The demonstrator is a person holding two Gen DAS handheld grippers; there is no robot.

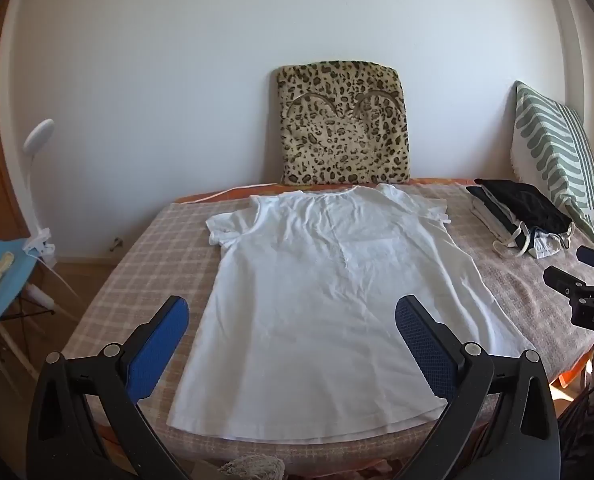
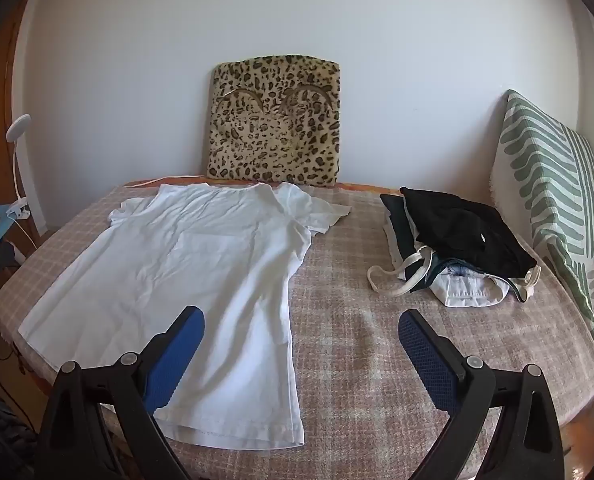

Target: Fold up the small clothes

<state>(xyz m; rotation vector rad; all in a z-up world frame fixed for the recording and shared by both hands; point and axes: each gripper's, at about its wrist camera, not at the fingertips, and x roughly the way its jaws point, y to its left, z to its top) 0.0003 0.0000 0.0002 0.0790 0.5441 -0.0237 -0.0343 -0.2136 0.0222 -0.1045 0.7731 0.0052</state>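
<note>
A white T-shirt (image 1: 317,280) lies spread flat on the checked bed cover (image 1: 153,256), collar toward the wall and hem toward me. My left gripper (image 1: 293,320) hovers open above the shirt's lower half, its blue pads wide apart with nothing between them. In the right wrist view the T-shirt (image 2: 185,276) lies to the left. My right gripper (image 2: 301,332) stands open over the shirt's right hem edge and the bare bed cover (image 2: 377,352), holding nothing. The right gripper's black frame (image 1: 585,296) shows at the left wrist view's right edge.
A pile of folded dark and light clothes (image 2: 457,244) sits at the back right. A leopard-print cushion (image 2: 275,120) leans on the wall, a green-striped pillow (image 2: 553,184) on the right. A clip lamp (image 1: 37,184) and blue chair (image 1: 1,272) stand left of the bed.
</note>
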